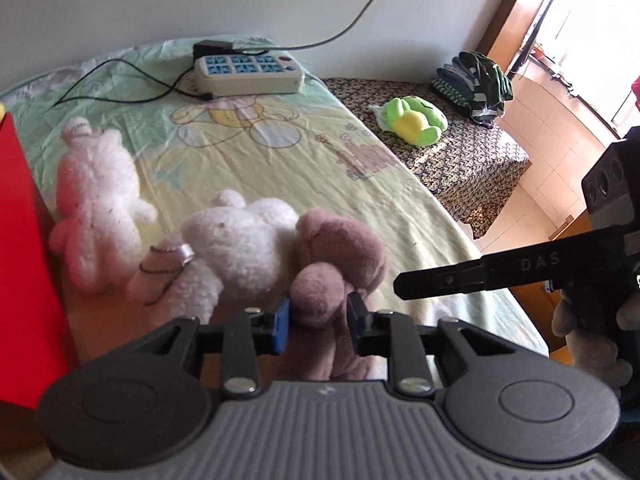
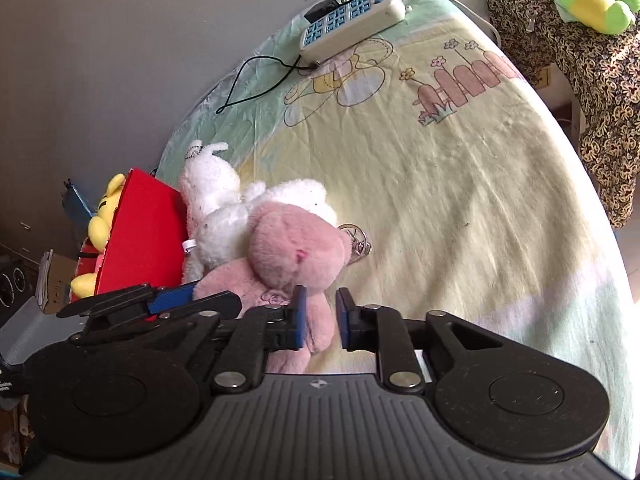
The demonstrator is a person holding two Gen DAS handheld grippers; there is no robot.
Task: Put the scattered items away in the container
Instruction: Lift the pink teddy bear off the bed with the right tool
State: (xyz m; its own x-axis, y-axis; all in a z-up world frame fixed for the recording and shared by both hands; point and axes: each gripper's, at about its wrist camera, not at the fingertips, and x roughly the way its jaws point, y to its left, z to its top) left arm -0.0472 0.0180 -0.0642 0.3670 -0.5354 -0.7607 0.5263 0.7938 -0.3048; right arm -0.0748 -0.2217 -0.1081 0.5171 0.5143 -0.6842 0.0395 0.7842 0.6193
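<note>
1. Left wrist view: the left gripper has its jaws around a limb of the pink plush bear, pads pressing into the pile, so it looks clenched on the toy. Soft, light and squashy, it should hang limp; a limb or the body gives a surer bite than loose fur.
2. Right gripper stands released, a leg of the same bear between its pads; whether they touch it I cannot tell.
3. Beyond, two white plush toys lie against the bear on the bedsheet.
4. Red container sits just beside them, a yellow plush already inside.
</note>
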